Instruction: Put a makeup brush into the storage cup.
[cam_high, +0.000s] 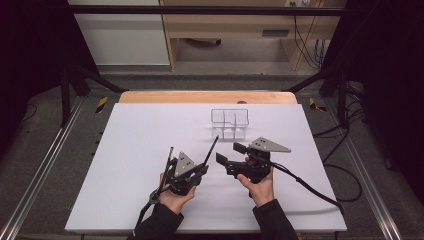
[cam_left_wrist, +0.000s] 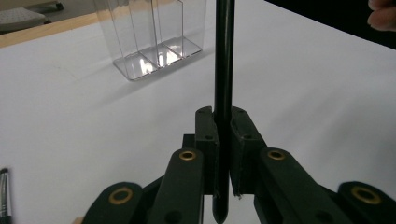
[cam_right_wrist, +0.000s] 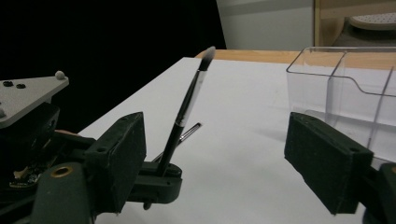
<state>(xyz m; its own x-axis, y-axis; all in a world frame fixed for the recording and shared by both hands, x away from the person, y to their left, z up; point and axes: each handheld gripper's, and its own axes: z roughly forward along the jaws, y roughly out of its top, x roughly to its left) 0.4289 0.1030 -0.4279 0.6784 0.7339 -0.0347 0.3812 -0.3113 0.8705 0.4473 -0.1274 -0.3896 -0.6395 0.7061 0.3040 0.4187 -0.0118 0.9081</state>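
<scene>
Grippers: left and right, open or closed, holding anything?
Left gripper: closed on the black makeup brush.
Right gripper: open, holding nothing.

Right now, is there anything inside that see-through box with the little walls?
The clear organizer looks empty: its compartments show only bare floor and shiny reflections. The brush is outside it, clamped in the left gripper. The right gripper view cuts off its far side.

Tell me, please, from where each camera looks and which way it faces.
High view: above the person's side, facing forward and down on the table; both hands, both tongs.
Left gripper view: on the left tongs, along jaws shut on a brush, toward the clear organizer.
Right gripper view: on the right tongs, jaws open.
Shared: brush, organizer.
</scene>
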